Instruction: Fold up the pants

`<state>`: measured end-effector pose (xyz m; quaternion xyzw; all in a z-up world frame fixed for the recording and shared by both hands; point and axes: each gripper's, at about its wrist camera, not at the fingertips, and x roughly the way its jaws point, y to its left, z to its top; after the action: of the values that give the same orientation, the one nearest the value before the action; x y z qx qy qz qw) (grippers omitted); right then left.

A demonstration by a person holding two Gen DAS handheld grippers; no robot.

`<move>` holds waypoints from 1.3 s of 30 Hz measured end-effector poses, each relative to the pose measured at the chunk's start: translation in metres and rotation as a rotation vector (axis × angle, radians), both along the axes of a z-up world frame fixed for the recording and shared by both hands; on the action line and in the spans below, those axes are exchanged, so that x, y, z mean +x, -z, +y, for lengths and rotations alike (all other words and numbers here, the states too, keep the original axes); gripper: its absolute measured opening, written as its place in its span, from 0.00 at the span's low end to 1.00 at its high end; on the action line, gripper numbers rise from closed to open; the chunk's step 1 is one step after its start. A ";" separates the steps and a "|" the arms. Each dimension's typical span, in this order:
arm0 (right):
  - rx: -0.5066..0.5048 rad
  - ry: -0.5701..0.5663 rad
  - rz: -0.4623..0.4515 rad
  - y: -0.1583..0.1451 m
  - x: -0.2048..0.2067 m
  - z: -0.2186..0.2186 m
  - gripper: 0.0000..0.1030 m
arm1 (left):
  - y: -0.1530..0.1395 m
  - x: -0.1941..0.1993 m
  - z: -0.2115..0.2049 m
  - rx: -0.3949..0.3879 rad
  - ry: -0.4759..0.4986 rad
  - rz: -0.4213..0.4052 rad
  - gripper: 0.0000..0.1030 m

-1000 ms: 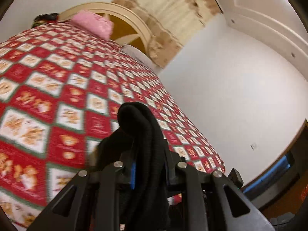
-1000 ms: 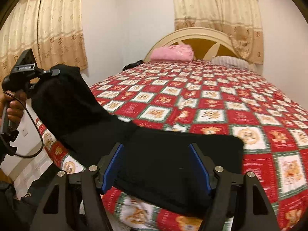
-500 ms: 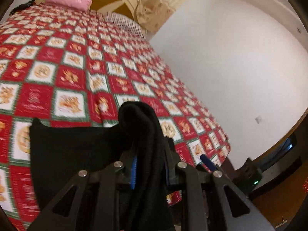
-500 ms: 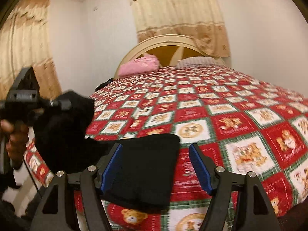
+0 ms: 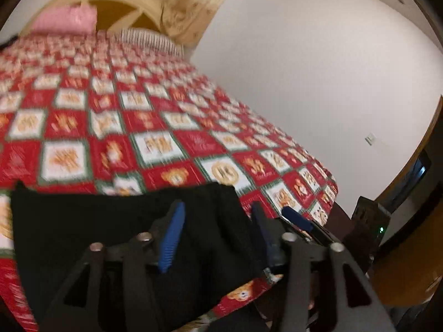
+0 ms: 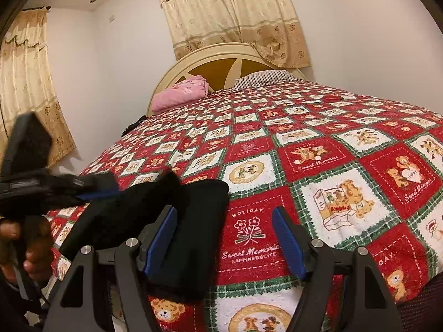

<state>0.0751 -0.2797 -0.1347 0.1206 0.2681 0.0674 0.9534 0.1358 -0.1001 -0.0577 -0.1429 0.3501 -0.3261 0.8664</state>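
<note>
Half a second back the left tongs (image 5: pixel 218 229) were pinched on a thick roll of black cloth; now their blue pads (image 5: pixel 172 238) stand apart and the cloth lies loose between them. One pair of black pants (image 6: pixel 193 221) lies folded in a flat stack at the near edge of the bed (image 6: pixel 318 166), on the red, white and green bear-print bedspread (image 5: pixel 110 138). I count two sets of tongs. The left ones hover low over the pants, with fabric spread under and between the pads, though whether a pad touches it I cannot tell through the blur. The right tongs (image 6: pixel 224 239) are wide apart too and grip nothing; the left pad sits over the edge of the pants, the right pad over bare bedspread. From the right wrist view, the left tongs (image 6: pixel 94 188) reach in from the side, with a bunched end of the pants just beside their tips. At the head of the bed lie two pillows, one pink pillow (image 6: pixel 180 92) and one striped pillow (image 6: pixel 263 78), against a single arched headboard (image 6: pixel 221 61). Two beige curtains (image 6: pixel 235 16) hang on the walls.
</note>
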 end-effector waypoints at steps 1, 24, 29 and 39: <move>0.009 0.006 -0.007 -0.002 -0.001 0.000 0.70 | -0.001 0.000 0.004 0.007 -0.014 -0.016 0.68; 0.075 -0.151 0.187 -0.015 0.023 0.054 0.09 | 0.071 0.023 0.069 0.283 -0.257 -0.019 0.84; 0.066 -0.064 0.264 0.011 0.031 0.037 0.08 | 0.074 0.019 0.061 0.332 -0.236 -0.030 0.86; 0.071 -0.032 0.253 0.008 0.032 0.030 0.20 | 0.087 0.021 0.065 0.359 -0.255 0.010 0.94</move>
<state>0.1071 -0.2497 -0.1429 0.1577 0.3854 0.0764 0.9059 0.1566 -0.0348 -0.1444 -0.0311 0.3860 -0.1458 0.9104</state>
